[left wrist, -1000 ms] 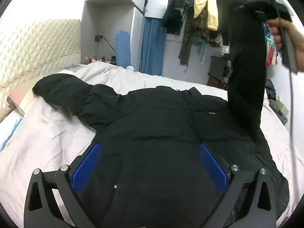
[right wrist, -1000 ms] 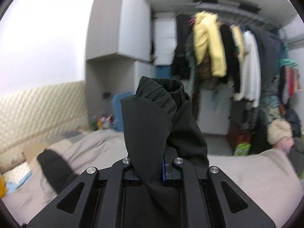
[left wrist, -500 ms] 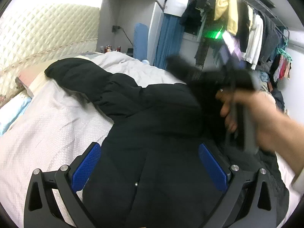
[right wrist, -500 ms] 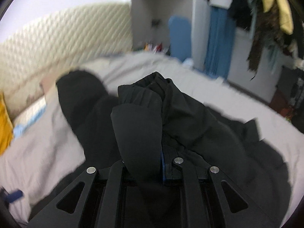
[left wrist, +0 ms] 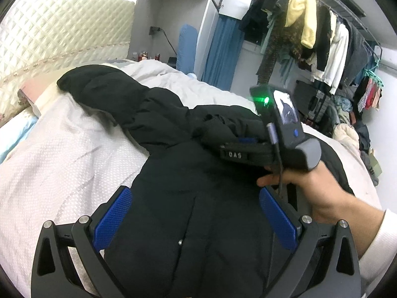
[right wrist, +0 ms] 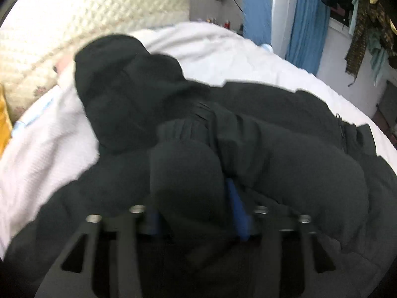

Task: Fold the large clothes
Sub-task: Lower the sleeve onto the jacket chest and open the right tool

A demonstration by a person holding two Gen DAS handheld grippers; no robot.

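- Your task item, the black padded jacket (left wrist: 198,198), lies spread on the bed (left wrist: 57,154), on the white quilted cover. In the left wrist view it fills the centre and lower frame.
- One sleeve (left wrist: 104,92) extends toward 10 o'clock in the left wrist view and ends near the quilted cream headboard (left wrist: 62,29).
- The other sleeve (right wrist: 260,144) is laid across the jacket body, its ribbed cuff (right wrist: 188,129) pointing toward 12 o'clock in the right wrist view.
- Your right hand-held gripper (right wrist: 196,213) points down at the jacket. Its jaws are opening. The cuff end of the folded sleeve sits between the blue pads (right wrist: 238,211); this view is blurred, and the pads appear to stand clear of the fabric.
- In the left wrist view, your right hand (left wrist: 310,186) holds that unit at 2 o'clock over the jacket, with a green light showing on its top.
- Your left hand-held gripper (left wrist: 196,218) is released: its blue pads stand wide apart at 8 and 4 o'clock, above the lower jacket body, with no fabric clamped.
- A rail of hanging clothes (left wrist: 310,32) sits at 1 o'clock, well apart from the bed. A blue curtain (left wrist: 220,54) hangs at 12 o'clock.
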